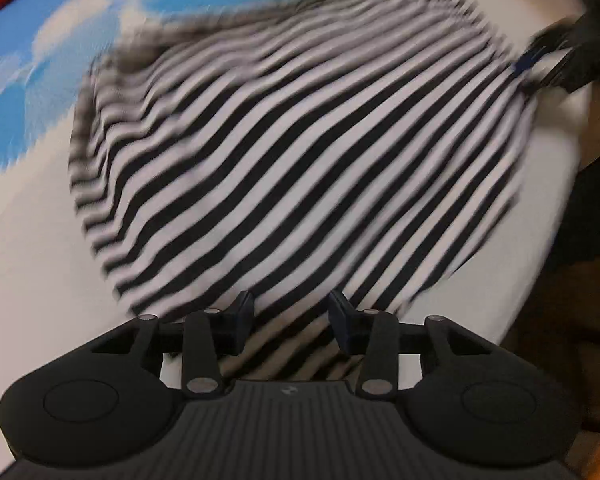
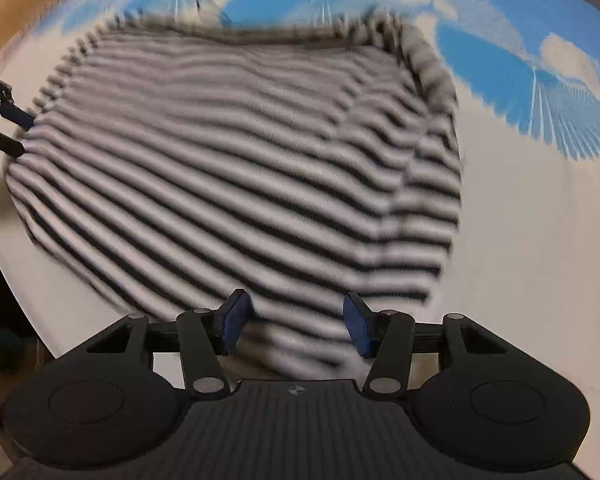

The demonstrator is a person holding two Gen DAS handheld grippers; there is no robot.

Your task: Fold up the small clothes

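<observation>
Both grippers parted over a striped garment, between folds.

Left gripper (image 1: 291,322) and right gripper (image 2: 296,322) stand half open, gripping nothing; the striped garment (image 1: 292,160) lies beyond on the cloud-print surface (image 1: 40,40). Next, I judge: grip an edge.

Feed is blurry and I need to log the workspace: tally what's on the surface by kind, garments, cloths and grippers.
Striped garments: 1, the black-and-white striped garment.
Printed cloths underneath: 1, the blue-and-white sky-print cloth.
Grippers: 2, the left gripper and the right gripper, both with jaws apart over the garment's near edge.
Total: 4
</observation>
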